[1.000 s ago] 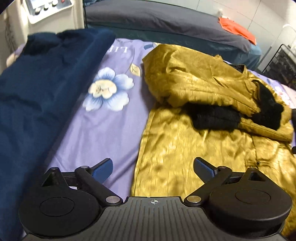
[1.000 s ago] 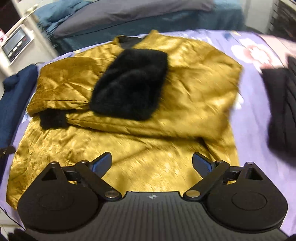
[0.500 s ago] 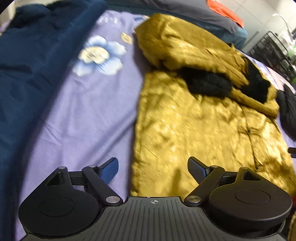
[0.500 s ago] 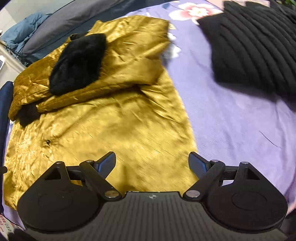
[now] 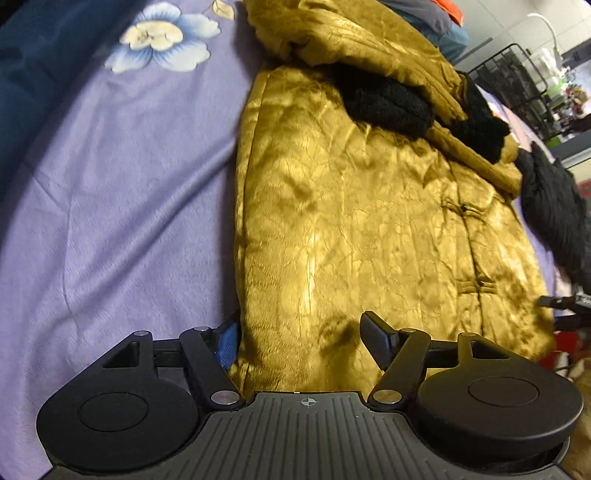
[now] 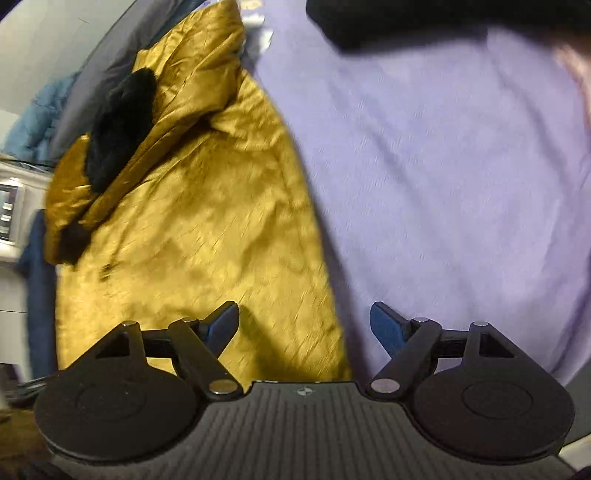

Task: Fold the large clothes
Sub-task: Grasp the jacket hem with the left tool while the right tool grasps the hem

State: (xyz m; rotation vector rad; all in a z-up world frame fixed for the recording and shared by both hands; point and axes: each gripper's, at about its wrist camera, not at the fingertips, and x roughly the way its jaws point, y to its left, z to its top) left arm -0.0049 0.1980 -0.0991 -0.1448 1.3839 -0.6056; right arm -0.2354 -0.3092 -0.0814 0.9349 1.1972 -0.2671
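A gold satin coat (image 5: 354, 221) with black fur cuffs (image 5: 388, 107) lies flat on a lilac bedsheet (image 5: 122, 206), sleeves folded across its upper part. My left gripper (image 5: 301, 338) is open and straddles the coat's near left hem corner, its left finger on the sheet side. In the right wrist view the coat (image 6: 192, 229) fills the left half, with a fur cuff (image 6: 122, 129) on top. My right gripper (image 6: 304, 325) straddles the coat's near right edge with its jaws closing; the pads are not pressing the cloth.
A navy garment (image 5: 40, 66) lies along the left of the bed. A black ribbed garment (image 5: 554, 218) lies to the right of the coat, black also in the right view (image 6: 424, 22). A black wire rack (image 5: 517, 81) stands beyond the bed.
Both grippers have come down and toward the coat's near hem. The right one has swung to the coat's right edge and rolled, and its jaws have narrowed slightly.
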